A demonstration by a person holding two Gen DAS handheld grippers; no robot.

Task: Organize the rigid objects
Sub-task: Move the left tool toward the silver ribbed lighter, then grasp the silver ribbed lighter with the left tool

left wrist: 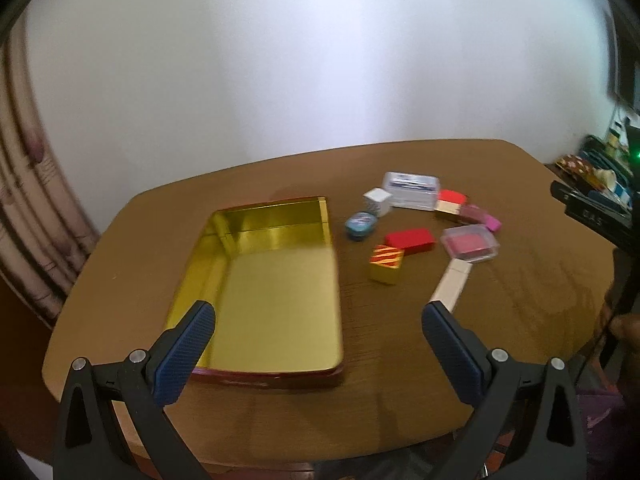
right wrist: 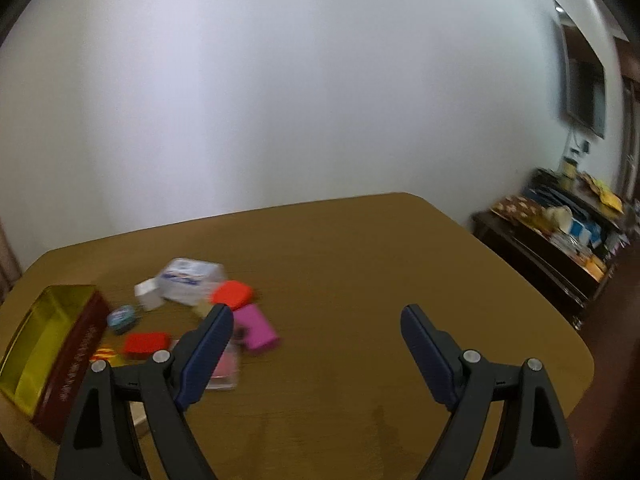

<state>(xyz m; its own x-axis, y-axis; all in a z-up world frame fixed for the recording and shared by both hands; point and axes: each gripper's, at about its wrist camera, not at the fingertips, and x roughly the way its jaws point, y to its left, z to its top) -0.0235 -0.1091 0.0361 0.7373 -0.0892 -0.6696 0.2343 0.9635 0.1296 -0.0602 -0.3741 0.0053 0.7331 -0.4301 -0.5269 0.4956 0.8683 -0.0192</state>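
An empty gold-lined tin box (left wrist: pixel 276 288) with a dark red outside lies on the brown table (left wrist: pixel 520 280); it shows at the left edge in the right wrist view (right wrist: pixel 76 344). To its right lie small rigid items: a red box (left wrist: pixel 410 240), a gold-and-red striped box (left wrist: pixel 386 264), a blue round tin (left wrist: pixel 360 226), a white cube (left wrist: pixel 377 201), a clear case (left wrist: pixel 412 190), a pink clear case (left wrist: pixel 470 241), a white flat bar (left wrist: pixel 452 284) and a magenta box (right wrist: pixel 256 326). My left gripper (left wrist: pixel 318 318) hovers open over the tin's near end. My right gripper (right wrist: pixel 316 316) is open above bare table.
A white wall stands behind the table. A dark sideboard (right wrist: pixel 560 240) piled with clutter sits to the right, with a wall screen (right wrist: pixel 584 92) above it. A curtain (left wrist: pixel 32 216) hangs at the left. Bare table stretches right of the items.
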